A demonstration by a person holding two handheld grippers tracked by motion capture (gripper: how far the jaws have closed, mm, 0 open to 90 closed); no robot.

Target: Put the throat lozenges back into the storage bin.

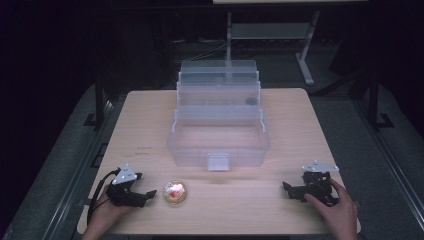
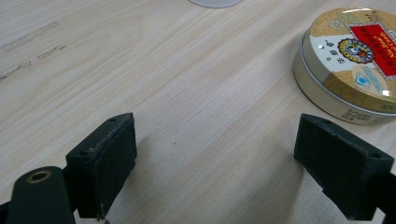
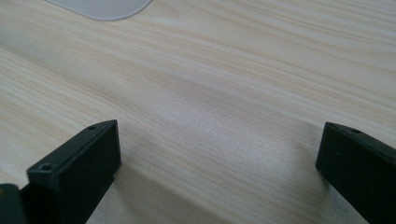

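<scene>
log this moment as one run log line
left hand-held gripper: open, beside round tin, not touching | right hand-held gripper: open, low over bare table | clear tiered box: open, mid-table

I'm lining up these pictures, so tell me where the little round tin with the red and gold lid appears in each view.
High view: round tin near the table's front edge, just right of the left gripper.
Left gripper view: upper right, beyond the right-hand jaw.
Right gripper view: not in it.
Shared landmark: the clear plastic box, its edge at the top of both gripper views.
</scene>
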